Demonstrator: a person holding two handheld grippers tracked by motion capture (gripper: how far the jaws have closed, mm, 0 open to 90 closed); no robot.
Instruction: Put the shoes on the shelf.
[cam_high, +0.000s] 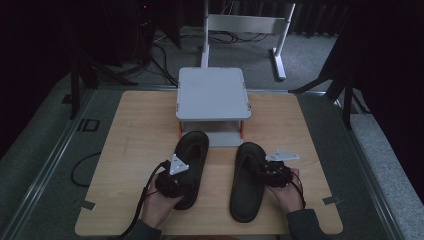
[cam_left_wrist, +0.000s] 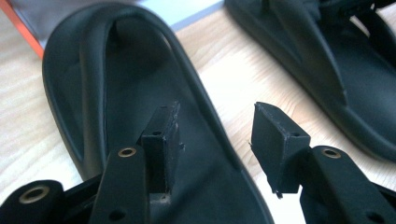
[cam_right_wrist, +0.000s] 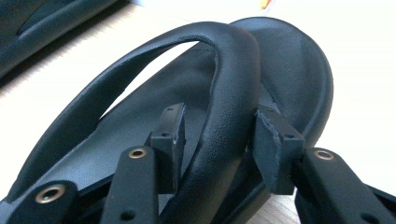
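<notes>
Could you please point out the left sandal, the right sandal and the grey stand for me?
left sandal (cam_high: 194, 145), high view, on its toe end.
right sandal (cam_high: 246, 192), high view, on its footbed near the heel.
grey stand (cam_high: 212, 92), high view, on its flat top.

Wooden table: two black sandals side by side, grey stand behind.

you have two black slippers side by side on the wooden table: the left slipper lies flat, the right slipper flat too, toes toward the shelf.
</notes>
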